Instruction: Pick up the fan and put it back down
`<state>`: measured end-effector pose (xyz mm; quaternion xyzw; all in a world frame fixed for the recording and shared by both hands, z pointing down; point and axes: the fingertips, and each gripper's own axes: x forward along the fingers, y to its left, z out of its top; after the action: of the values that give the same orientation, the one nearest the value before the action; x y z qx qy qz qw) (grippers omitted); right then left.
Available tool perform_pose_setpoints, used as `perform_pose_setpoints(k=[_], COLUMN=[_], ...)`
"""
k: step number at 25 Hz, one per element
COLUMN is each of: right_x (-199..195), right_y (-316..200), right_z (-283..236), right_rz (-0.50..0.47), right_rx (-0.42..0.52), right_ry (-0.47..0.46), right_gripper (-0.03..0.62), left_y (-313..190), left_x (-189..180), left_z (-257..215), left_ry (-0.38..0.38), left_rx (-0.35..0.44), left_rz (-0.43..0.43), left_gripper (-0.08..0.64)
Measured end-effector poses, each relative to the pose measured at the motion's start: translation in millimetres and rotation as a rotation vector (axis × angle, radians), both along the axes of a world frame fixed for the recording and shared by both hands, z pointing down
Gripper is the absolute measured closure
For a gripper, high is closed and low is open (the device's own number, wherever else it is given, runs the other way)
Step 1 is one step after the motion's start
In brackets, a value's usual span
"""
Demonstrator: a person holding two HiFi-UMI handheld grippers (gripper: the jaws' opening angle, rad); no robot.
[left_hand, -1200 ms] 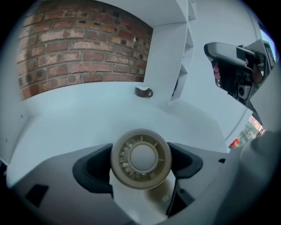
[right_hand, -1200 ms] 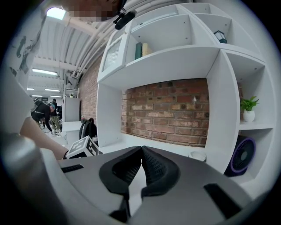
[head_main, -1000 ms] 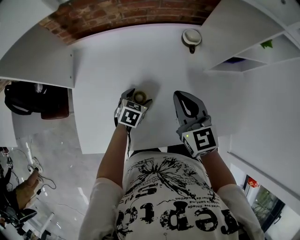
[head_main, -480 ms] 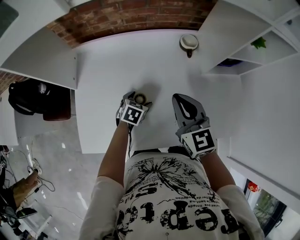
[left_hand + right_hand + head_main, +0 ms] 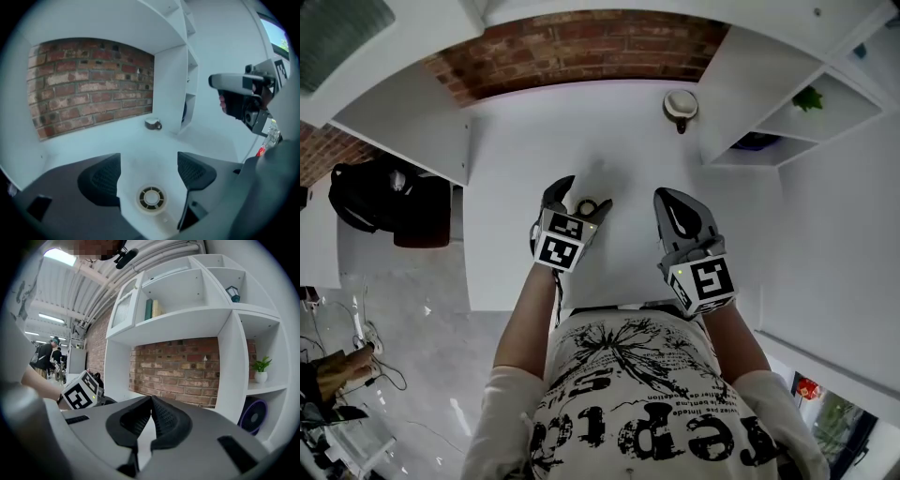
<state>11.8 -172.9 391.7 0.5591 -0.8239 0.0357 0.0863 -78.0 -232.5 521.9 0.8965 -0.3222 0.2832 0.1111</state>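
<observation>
On the smooth white desk (image 5: 525, 131), a small round fan (image 5: 151, 198) (cream, with a spoked grille) lies flat between the left claw's (image 5: 149, 172) wide-spread jaws, touching neither ribbed black pad. Off to its right, the right claw (image 5: 151, 405) is pressed together on nothing. Further back, near the rough brick wall (image 5: 581, 47), sits a round cup (image 5: 682, 103).
</observation>
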Motion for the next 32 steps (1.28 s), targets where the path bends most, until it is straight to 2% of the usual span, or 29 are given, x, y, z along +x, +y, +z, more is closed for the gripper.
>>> perform_pose_setpoints(k=[2,3,4,5,8,12,15,17,24,32], right_x=[-2,-4,-4,-4,-2,-3,-8,-14,-37,-39], right_y=[1,1,1,0,-3,-7,-6,-4,4,7], right_z=[-6,-10,-15,-19,-33,-47,-54,-60,-72,-81], right_rz=[-0.002,-0.003,-0.002,0.0,0.01,0.01,-0.011,-0.043,-0.114,-0.11], right_rx=[0.014,0.022,0.032,0.041,0.072,0.113,0.142,0.163,0.214,0.25], right_ry=[0.004,0.007,0.009,0.009,0.009,0.017,0.02,0.021,-0.006,0.007], right_gripper=[0.577,0.577,0.576,0.577,0.577,0.576,0.576,0.575,0.577,0.578], left_y=[2,3,5,7,15,24,34,39,55,54], left_x=[-4,-8,-13,-17,-28,-47,-63,-74,-109,-110], left_z=[-33,-52,-73,-95,-149,-198,-234,-247,-244,-240], left_ry=[0.034,0.054,0.078,0.107,0.195,0.278,0.402,0.464,0.479,0.503], left_rx=[0.074,0.121,0.172,0.221,0.33,0.452,0.552,0.567,0.522,0.493], left_rz=[-0.002,-0.014,-0.032,-0.047,-0.068,-0.095,-0.144,-0.167,-0.135,-0.135], left_gripper=[0.196,0.254,0.341,0.384,0.442,0.537,0.546,0.546,0.546,0.546])
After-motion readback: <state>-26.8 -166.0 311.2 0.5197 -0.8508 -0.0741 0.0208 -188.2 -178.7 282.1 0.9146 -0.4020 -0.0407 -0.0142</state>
